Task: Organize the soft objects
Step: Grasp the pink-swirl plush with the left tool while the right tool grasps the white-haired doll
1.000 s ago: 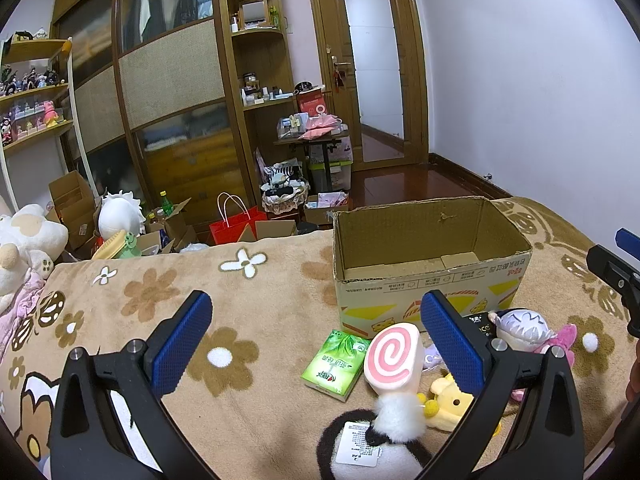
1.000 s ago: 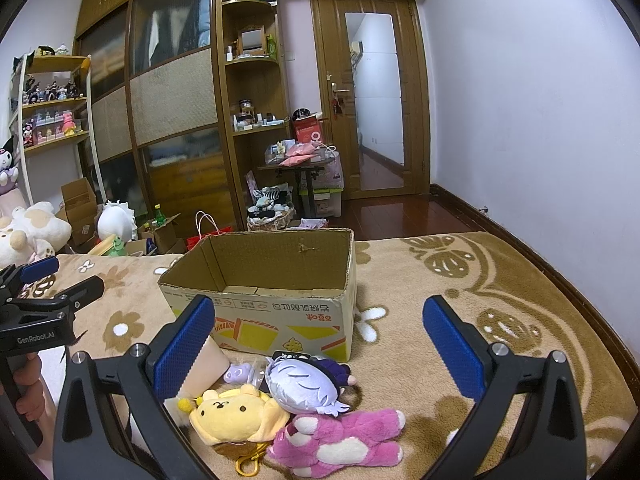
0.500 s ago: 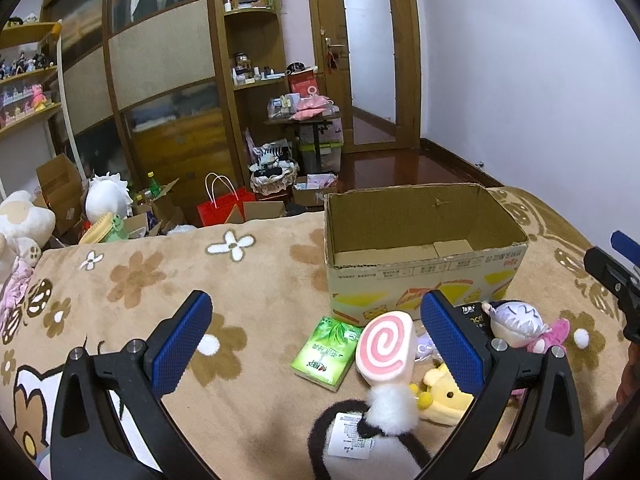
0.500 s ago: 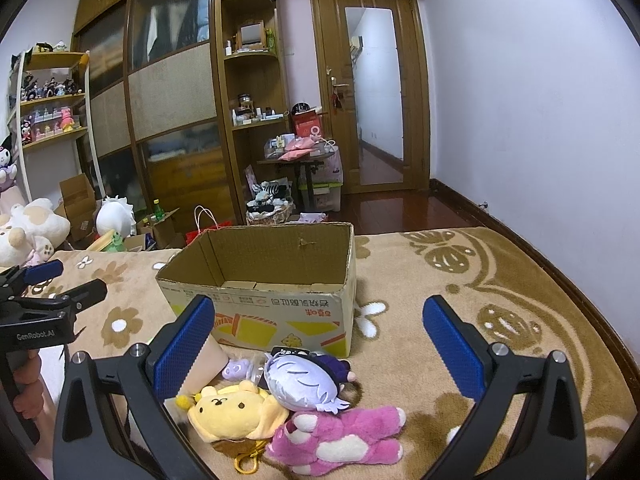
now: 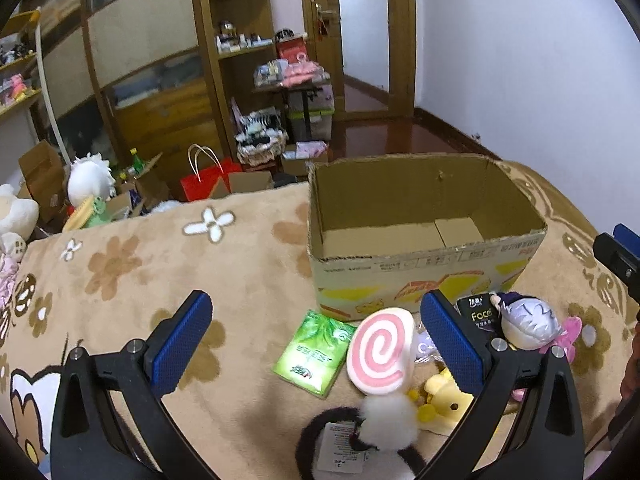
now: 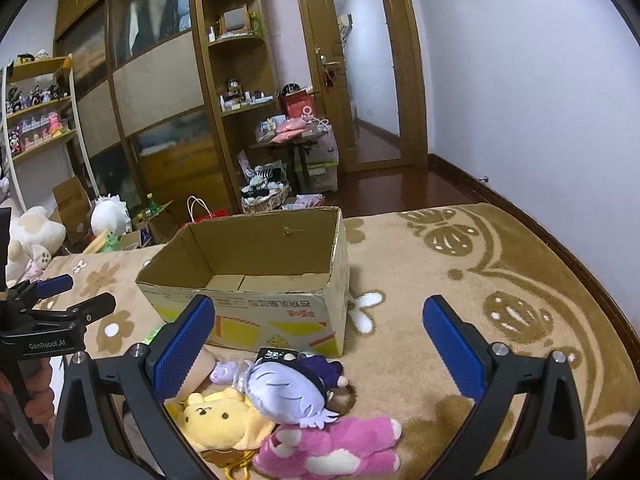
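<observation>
The left claw [image 5: 316, 344] has come a bit closer to the swirl toy [image 5: 381, 352], and both it and the right claw [image 6: 318, 344] are wide apart, holding nothing, so the toys still lie on the bed by the empty box [image 5: 420, 248].

Both wrist views face the cardboard box [image 5: 420, 240] from close range.
</observation>
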### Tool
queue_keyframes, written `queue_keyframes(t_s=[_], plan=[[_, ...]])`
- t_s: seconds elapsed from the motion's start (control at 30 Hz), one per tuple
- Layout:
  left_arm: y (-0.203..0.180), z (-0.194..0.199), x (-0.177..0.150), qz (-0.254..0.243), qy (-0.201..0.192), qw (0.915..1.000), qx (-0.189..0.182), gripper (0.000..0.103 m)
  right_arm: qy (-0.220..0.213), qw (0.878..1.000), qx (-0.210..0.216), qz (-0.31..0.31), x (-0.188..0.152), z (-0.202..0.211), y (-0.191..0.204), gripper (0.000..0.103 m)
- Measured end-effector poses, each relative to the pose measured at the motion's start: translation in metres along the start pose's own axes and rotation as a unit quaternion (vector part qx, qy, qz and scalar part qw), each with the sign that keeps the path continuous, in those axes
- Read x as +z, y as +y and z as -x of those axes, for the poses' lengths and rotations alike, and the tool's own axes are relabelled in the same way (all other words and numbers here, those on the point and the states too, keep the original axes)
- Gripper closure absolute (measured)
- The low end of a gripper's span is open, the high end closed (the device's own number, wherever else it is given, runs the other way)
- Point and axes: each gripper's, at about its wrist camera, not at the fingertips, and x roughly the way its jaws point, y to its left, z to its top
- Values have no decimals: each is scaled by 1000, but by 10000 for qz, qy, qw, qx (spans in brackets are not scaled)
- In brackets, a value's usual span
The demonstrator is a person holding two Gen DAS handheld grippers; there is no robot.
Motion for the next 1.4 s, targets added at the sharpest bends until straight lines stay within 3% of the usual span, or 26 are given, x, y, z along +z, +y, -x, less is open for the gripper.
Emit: queue_keyframes(t_s=[0.5, 1.07, 1.2, 1.4], plan=[[-28, -49, -15, -341, 809, 9955, -349, 0, 832, 9957, 404, 40, -11, -49, 0, 0], [-44, -88, -29, -548, 1504, 9865, -334, 0, 1709, 9826, 723, 73, -37, -93, 12, 0], [-48, -88, -30, -655, 1418, 9876, -143, 0, 1826, 9806, 706, 47, -41, -99, 10, 0], [-50, -88, -32, -744, 1437, 9867, -164, 1, 1965, 9779, 719, 56, -45, -101, 10, 5]])
